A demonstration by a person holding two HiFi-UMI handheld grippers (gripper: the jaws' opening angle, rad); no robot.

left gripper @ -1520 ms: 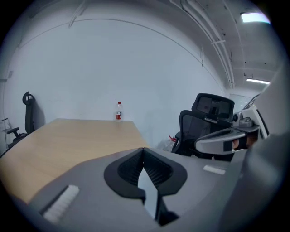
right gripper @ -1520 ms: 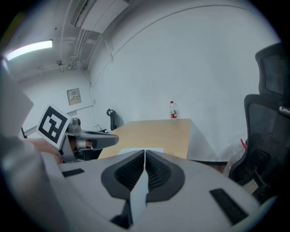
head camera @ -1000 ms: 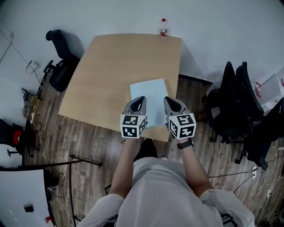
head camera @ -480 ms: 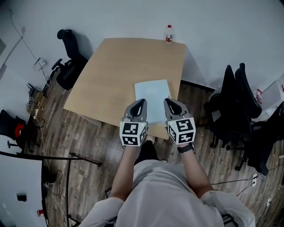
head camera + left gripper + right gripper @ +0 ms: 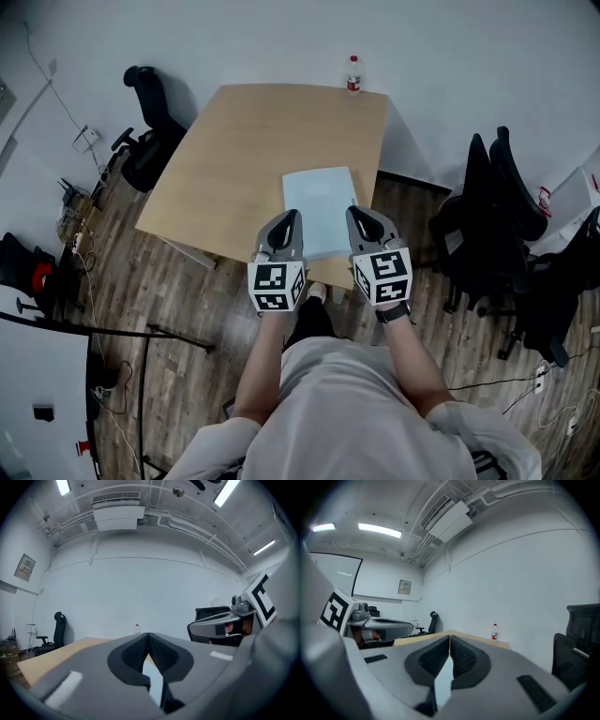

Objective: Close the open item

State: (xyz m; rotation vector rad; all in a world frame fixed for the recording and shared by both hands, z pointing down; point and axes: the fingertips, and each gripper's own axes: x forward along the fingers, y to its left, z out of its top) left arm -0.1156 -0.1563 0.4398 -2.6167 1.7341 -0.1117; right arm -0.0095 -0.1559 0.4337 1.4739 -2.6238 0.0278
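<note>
**Table.** The table point(image 5: 239, 155) is a light wood top standing on a wood-plank floor point(image 5: 178, 309).

**Folder.** A pale blue folder point(image 5: 319, 199) lies flat on the table, against the near edge and toward the near right corner. The pictures do not show whether its cover is open or shut.

**Bottle.** A clear bottle point(image 5: 352, 75) with a red cap stands upright at the far edge, near the far right corner, well apart from the folder.

**Left gripper.** The left gripper point(image 5: 292, 215) is held over the near edge of the table, with its tip above the folder's near left corner. Its fingers point(image 5: 136, 654) are closed tip to tip and grip nothing.

**Right gripper.** The right gripper point(image 5: 353, 211) is held beside it, with its tip at the folder's right edge. Its fingers point(image 5: 461, 657) are likewise pressed together and empty. Both grippers point toward the far edge. Contact with the folder cannot be determined.

**Surroundings.** One black chair point(image 5: 142, 127) stands off the table's left edge. Two more chairs point(image 5: 497, 220) stand off the right edge.
</note>
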